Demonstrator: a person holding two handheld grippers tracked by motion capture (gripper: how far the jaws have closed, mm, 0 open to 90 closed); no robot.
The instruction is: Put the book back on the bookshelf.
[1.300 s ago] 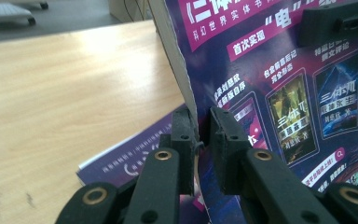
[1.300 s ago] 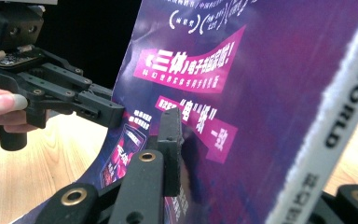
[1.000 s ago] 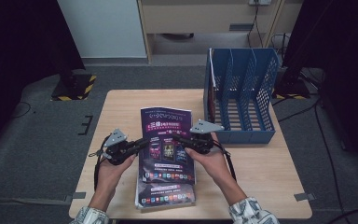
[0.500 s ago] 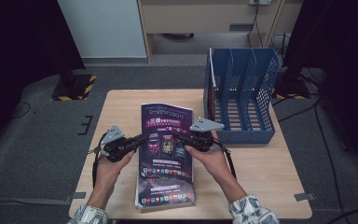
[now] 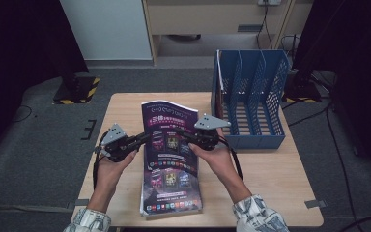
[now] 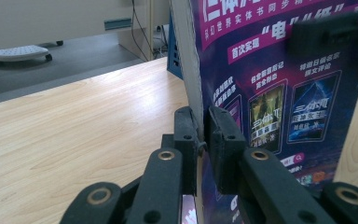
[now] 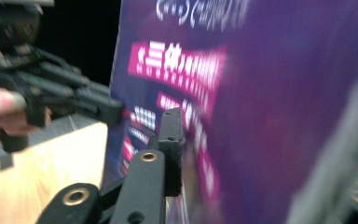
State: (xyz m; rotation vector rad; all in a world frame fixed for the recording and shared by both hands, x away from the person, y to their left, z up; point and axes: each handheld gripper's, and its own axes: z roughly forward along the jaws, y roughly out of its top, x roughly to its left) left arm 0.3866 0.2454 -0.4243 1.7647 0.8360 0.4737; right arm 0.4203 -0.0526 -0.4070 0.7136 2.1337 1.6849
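A purple magazine (image 5: 170, 150) stands tilted, its far end lifted and its near end resting on the wooden table (image 5: 270, 174). My left gripper (image 5: 145, 138) is shut on its left edge, and the left gripper view shows both pads clamping the magazine (image 6: 279, 93) at that edge. My right gripper (image 5: 186, 137) grips the right side. In the right gripper view one finger (image 7: 170, 140) presses flat on the magazine's cover (image 7: 261, 93); the other is hidden behind the pages. The left gripper (image 7: 116, 109) also shows there, biting the far edge.
A blue file rack (image 5: 251, 96) with several upright slots stands on the table's far right, close to the right hand. Bare wood lies left of the magazine (image 6: 74, 135) and in the near right corner. Dark floor surrounds the table.
The magazine's far end has tipped slightly higher. Both hands have stayed almost in place, still gripping it.
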